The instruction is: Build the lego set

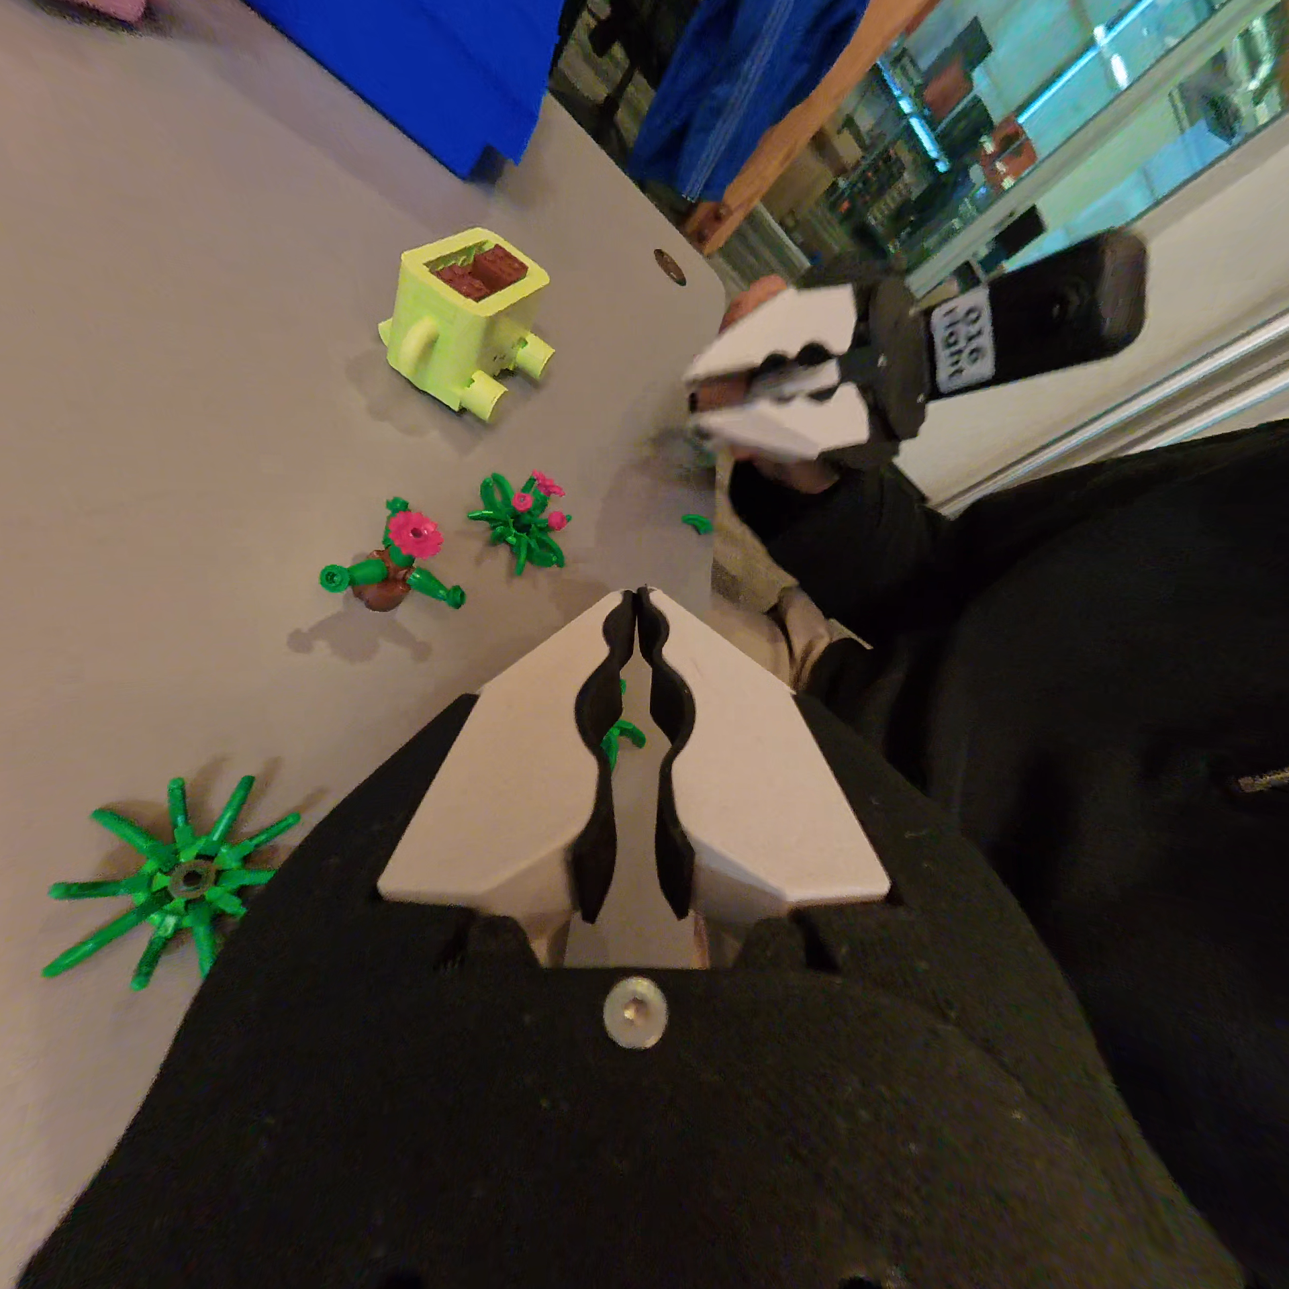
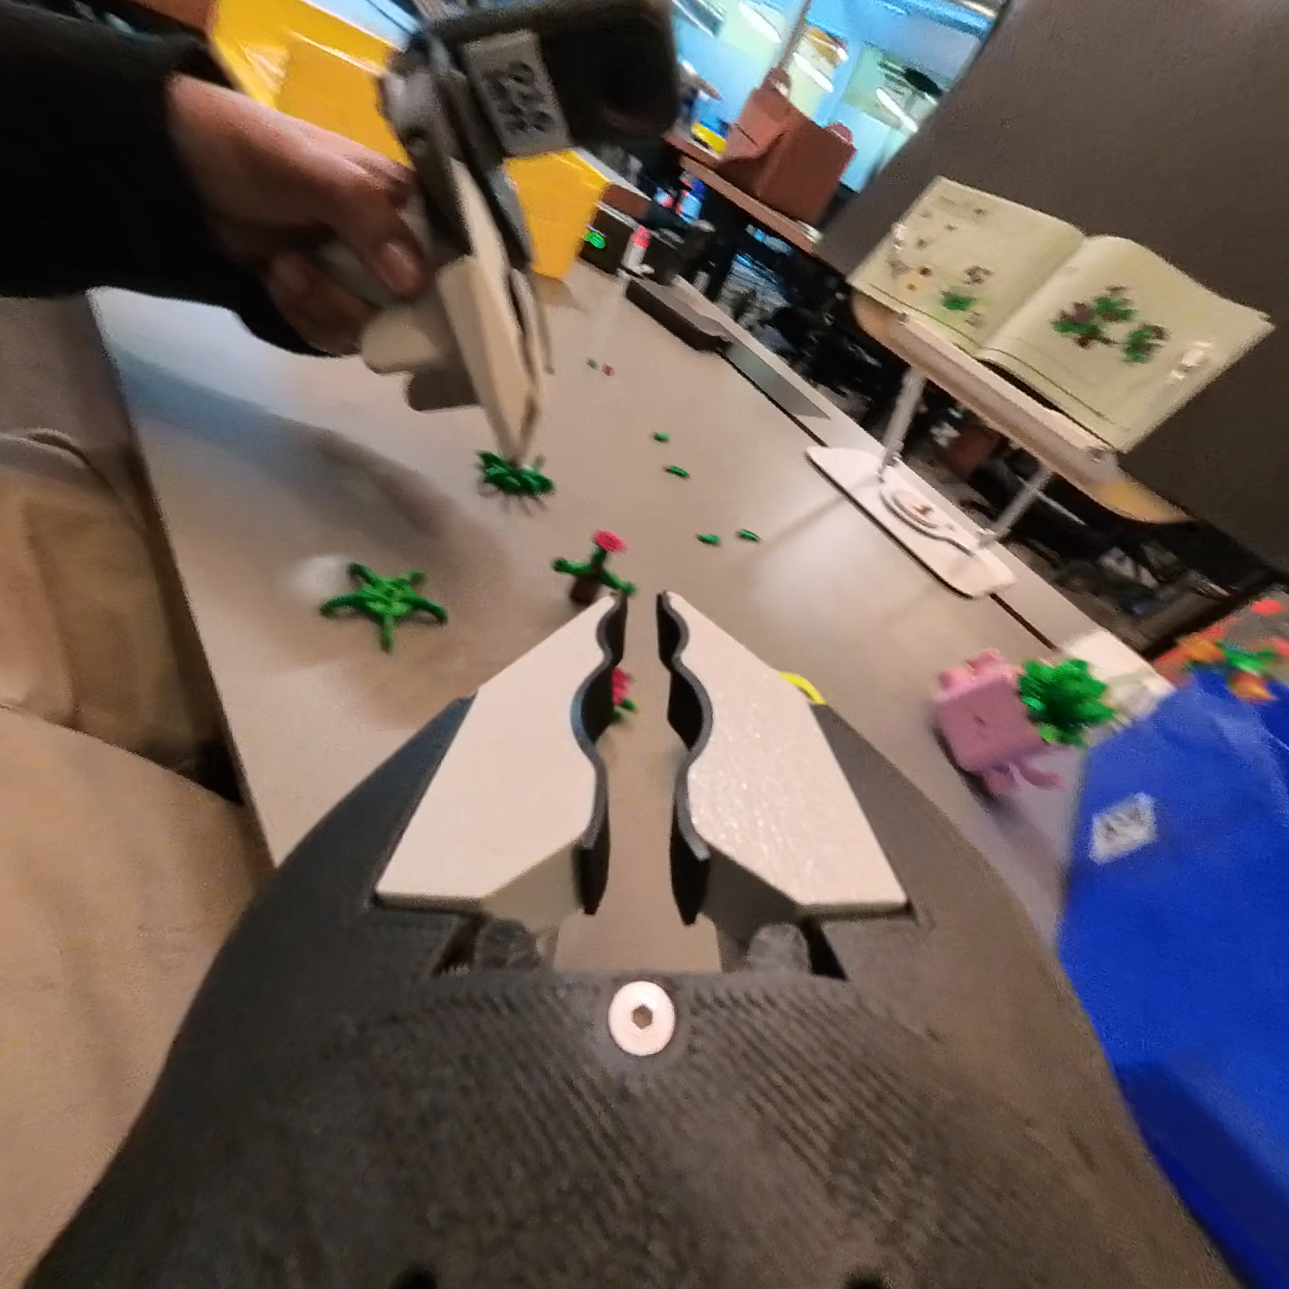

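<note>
Closest to you in the left wrist view, your left tongs [image 1: 638,593] have their tips pressed together, and a bit of green leaf shows in the gap behind them. In the right wrist view those tips meet a spiky green plant [image 2: 515,478], so you seem to be pinching it to lift it, though blur hides the contact.

Going left to right across the worktop [image 1: 174,418]: a green star of leaves [image 1: 178,880] lies flat, then a cactus with a pink bloom [image 1: 394,558], a small flowering tuft [image 1: 524,517], and further back the yellow-green pot [image 1: 464,317], upright with brown soil bricks showing, likely waiting for the plants. Your right tongs [image 2: 642,598] are slightly spread and carry nothing, hovering over the worktop's near edge. An open instruction booklet [image 2: 1046,307] stands propped on a stand at right, for easy reading.
</note>
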A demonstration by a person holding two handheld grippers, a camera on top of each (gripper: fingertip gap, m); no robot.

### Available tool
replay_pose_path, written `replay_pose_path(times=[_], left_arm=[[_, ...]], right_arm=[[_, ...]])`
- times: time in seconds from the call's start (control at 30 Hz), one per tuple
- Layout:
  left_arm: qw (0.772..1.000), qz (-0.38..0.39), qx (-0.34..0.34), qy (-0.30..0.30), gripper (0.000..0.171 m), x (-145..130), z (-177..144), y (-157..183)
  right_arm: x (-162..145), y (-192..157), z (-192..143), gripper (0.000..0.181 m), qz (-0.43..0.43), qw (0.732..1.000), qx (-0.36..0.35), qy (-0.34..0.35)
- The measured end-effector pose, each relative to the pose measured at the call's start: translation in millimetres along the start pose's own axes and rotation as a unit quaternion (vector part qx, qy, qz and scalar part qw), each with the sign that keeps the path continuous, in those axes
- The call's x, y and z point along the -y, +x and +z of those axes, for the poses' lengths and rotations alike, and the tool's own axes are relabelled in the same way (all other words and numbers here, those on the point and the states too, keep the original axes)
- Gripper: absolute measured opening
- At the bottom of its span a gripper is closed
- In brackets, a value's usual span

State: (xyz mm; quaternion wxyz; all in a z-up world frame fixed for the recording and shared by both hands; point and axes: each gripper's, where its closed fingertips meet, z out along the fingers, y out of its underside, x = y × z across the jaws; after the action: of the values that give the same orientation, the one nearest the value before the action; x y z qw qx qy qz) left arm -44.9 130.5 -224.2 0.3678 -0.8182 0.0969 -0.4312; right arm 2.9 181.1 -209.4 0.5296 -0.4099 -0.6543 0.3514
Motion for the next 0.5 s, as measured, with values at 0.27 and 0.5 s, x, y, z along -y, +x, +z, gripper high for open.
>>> replay_pose_path(times=[0.27, 0.5], left_arm=[[0.991, 0.086, 0.101, 0.011, 0.0, -8.1, 7.8, 2.4], [0.983, 0.125, 0.135, -0.008, 0.0, -14.3, 20.0, 2.0]], right_arm=[[-25.0, 78.0, -104.1, 0.006, 0.07, 0.991, -0.114, -0.016], [-31.4, 86.5, -155.1, 0.006, 0.101, 0.992, -0.078, -0.023]])
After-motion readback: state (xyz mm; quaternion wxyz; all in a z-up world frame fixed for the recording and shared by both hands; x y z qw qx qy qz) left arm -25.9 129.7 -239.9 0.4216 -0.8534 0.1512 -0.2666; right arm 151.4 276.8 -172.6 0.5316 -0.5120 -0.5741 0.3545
